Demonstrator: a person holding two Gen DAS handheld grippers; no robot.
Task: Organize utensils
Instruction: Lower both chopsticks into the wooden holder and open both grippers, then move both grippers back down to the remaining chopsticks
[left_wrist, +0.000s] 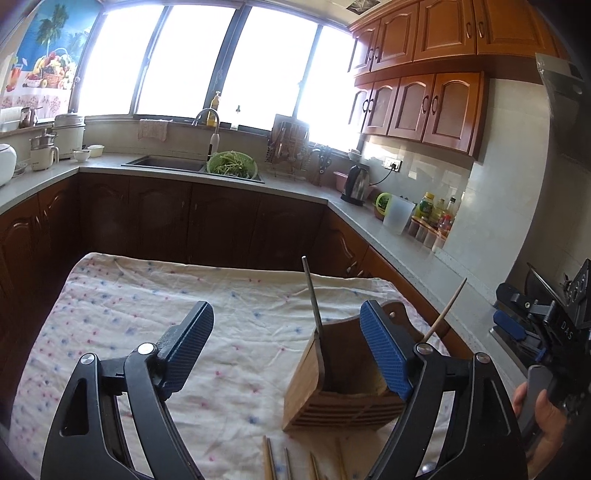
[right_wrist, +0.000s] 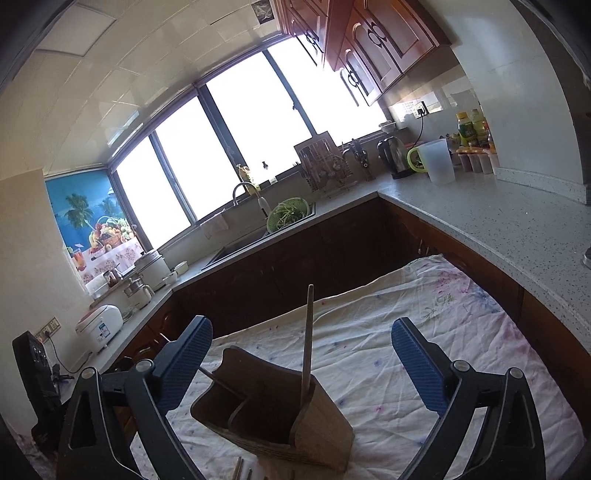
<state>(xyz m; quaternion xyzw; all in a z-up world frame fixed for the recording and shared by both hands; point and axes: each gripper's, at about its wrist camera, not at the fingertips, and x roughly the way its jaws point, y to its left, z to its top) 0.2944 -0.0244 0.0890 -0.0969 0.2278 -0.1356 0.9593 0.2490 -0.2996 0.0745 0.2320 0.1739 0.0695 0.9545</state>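
I see both my left gripper (left_wrist: 286, 345) and right gripper (right_wrist: 301, 360) with jaws spread, gripping nothing. The slatted wooden utensil holder (left_wrist: 341, 384) stands on the dotted white cloth-covered table (left_wrist: 147, 295), holding two chopsticks (left_wrist: 314, 299).

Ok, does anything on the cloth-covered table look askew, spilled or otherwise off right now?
Nothing is spilled or broken. The slatted wooden utensil holder stands upright on the dotted white cloth, but its two sticks lean apart: a grey metal chopstick and a wooden chopstick. More loose chopsticks lie unsorted in front of it.
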